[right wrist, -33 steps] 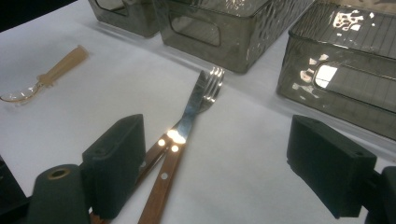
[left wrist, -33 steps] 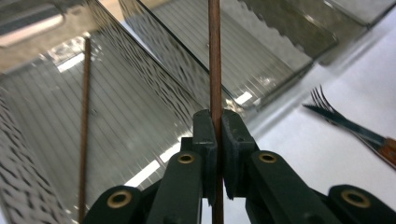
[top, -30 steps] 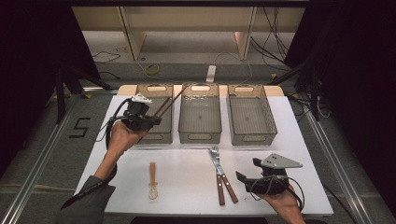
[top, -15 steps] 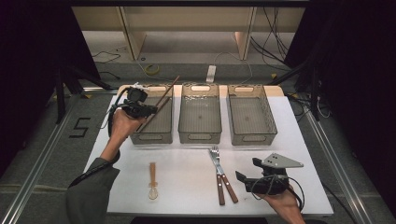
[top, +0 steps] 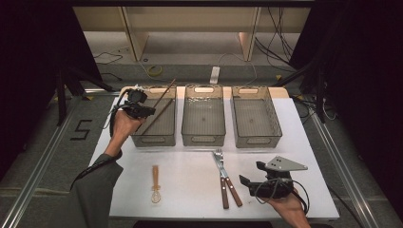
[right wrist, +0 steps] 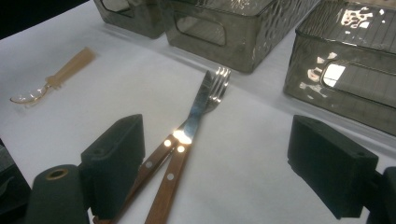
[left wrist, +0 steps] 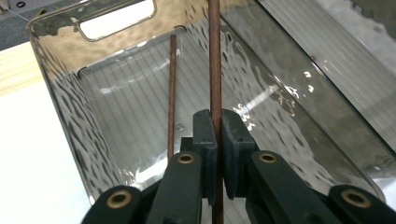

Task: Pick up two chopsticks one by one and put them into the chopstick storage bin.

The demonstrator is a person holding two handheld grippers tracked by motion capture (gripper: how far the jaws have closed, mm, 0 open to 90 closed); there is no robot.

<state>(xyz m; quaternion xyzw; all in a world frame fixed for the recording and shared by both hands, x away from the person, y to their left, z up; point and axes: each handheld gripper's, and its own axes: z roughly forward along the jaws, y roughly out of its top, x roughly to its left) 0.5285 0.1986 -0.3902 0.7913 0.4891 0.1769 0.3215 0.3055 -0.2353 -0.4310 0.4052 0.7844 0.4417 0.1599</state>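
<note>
My left gripper (top: pixel 151 112) hangs over the left bin (top: pixel 153 139), shut on a brown chopstick (left wrist: pixel 215 70) that runs up between its pads and past the bin's far rim. That chopstick (top: pixel 166 93) slants over the bin in the high view. A second chopstick (left wrist: pixel 172 93) lies inside the bin, also seen in the high view (top: pixel 159 115). My right gripper (top: pixel 251 174) rests at the table's near right, open. Between its jaws (right wrist: pixel 219 158) I see a knife (right wrist: pixel 198 107) and a fork (right wrist: pixel 220 79) with wooden handles, lying side by side on the table.
A middle bin (top: pixel 203 138) and a right bin (top: pixel 256 140) stand in a row beside the left one. A small spoon (top: pixel 155 184) lies near the front left of the white table (top: pixel 190 190). Cables and shelving are beyond the far edge.
My left hand has carried the chopstick away from the person and lower, over the left bin. The right gripper has stayed still.
</note>
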